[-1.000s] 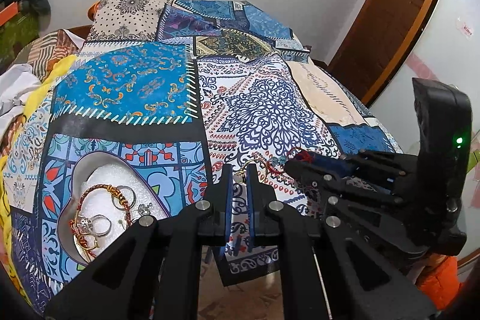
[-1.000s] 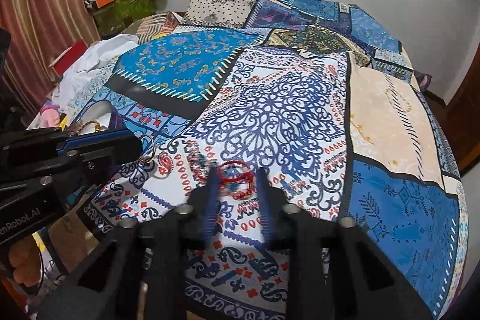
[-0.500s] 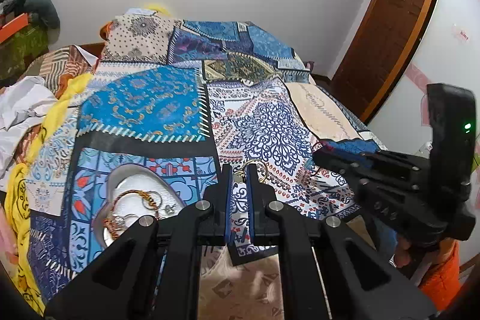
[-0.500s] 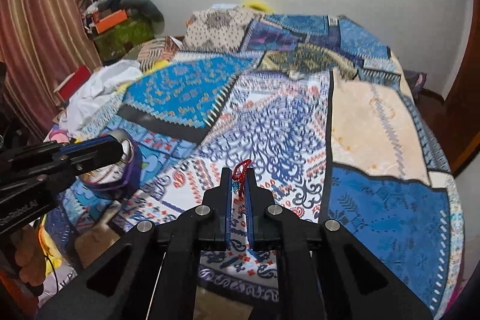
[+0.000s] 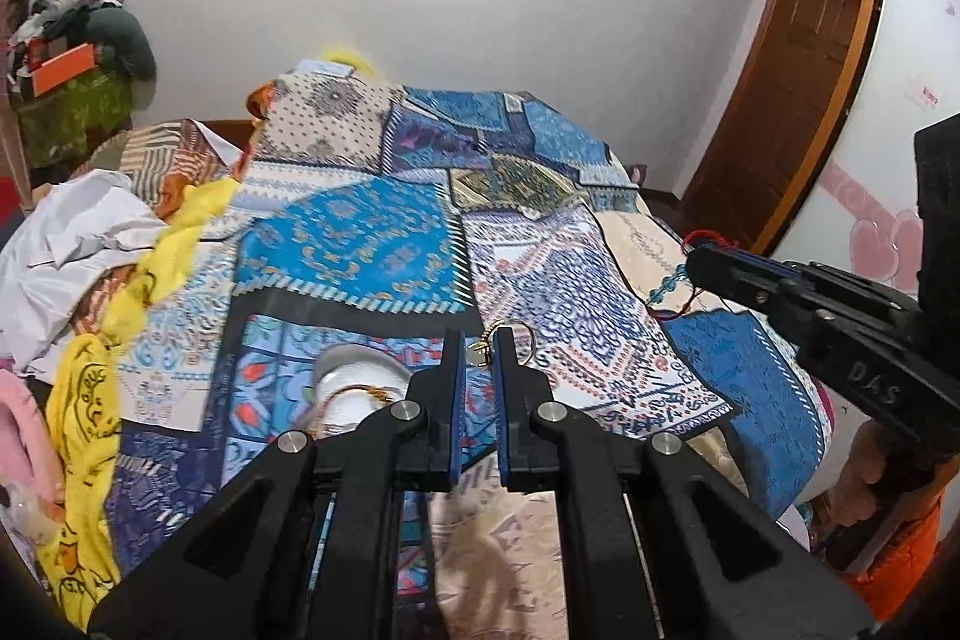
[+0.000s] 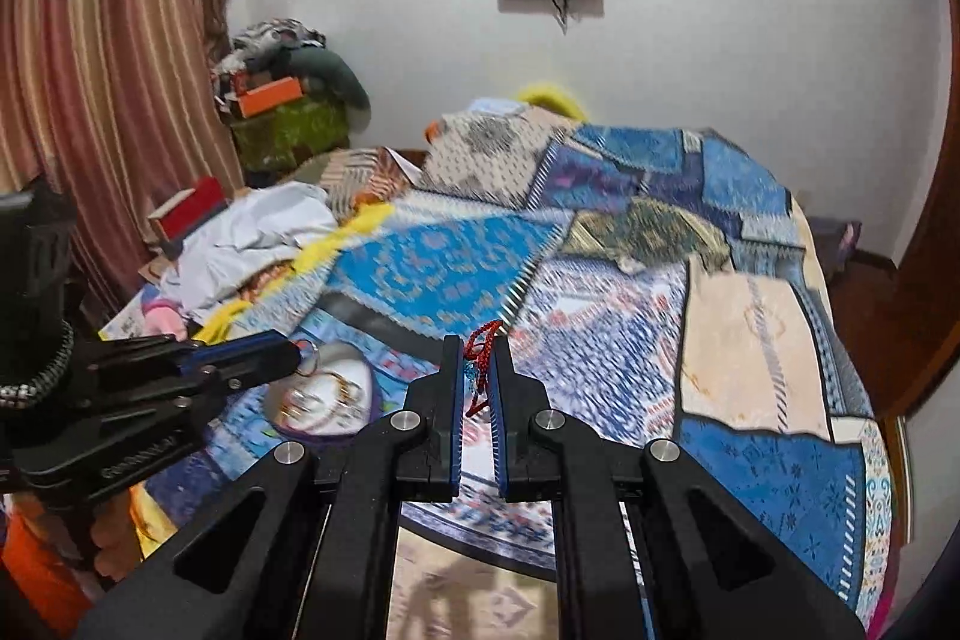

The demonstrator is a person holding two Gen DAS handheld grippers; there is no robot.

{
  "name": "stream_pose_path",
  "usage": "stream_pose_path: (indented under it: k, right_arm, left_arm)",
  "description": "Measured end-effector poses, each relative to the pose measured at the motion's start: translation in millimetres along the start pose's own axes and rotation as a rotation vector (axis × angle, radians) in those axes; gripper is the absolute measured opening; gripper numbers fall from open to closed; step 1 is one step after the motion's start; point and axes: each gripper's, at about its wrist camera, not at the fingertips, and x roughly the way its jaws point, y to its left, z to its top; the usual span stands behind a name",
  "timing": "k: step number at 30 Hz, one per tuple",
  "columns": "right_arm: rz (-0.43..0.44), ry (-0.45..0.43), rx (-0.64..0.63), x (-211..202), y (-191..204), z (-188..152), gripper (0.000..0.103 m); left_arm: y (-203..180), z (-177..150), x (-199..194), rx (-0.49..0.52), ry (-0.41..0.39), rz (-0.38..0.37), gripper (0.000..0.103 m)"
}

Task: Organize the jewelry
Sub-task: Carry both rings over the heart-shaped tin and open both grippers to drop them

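Above the patchwork bedspread (image 5: 384,244), printed in blue, cream and black panels, I have both tools raised off the bed. My left gripper (image 5: 478,340) has its black fingers with blue pads drawn almost together, nipping a small gold-coloured metal ring with a tiny clasp (image 5: 510,337); the ring pokes out at 1 o'clock from the tips. My right gripper (image 6: 478,349) is likewise nearly closed, pinching a red cord bracelet with turquoise beads (image 6: 480,358) that bunches between the pads and rises just past the tips. From the left camera I see that bracelet (image 5: 675,280) dangling at 7 o'clock below the right tool's tip, cord looped, beads strung in a short line.

Raised lettering "DAS" shows on the right tool's black body; the moulded writing on the left tool's body is too blurred for me to read.

On the bedspread at 10 o'clock from my right fingers lies a heart-shaped box with a white padded lining (image 6: 327,391), holding gold bangles and rings; the left tool's tip hovers just over its upper edge. From the left camera the box (image 5: 354,376) sits at 8 o'clock, partly hidden by my fingers.
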Motion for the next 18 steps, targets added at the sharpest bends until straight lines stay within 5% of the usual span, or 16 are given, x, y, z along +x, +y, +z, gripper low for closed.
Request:
stream_pose_path:
  k: [10,18]
  right_arm:
    - [0.087,-0.051,-0.055,4,40,16,0.007]
    - [0.143,0.019,-0.078,43,62,13,0.007]
  left_arm:
    - [41,-2,-29,-0.045,-0.044,0.086,0.007]
    - [59,-14,-15,-0.075,0.003,0.098,0.007]
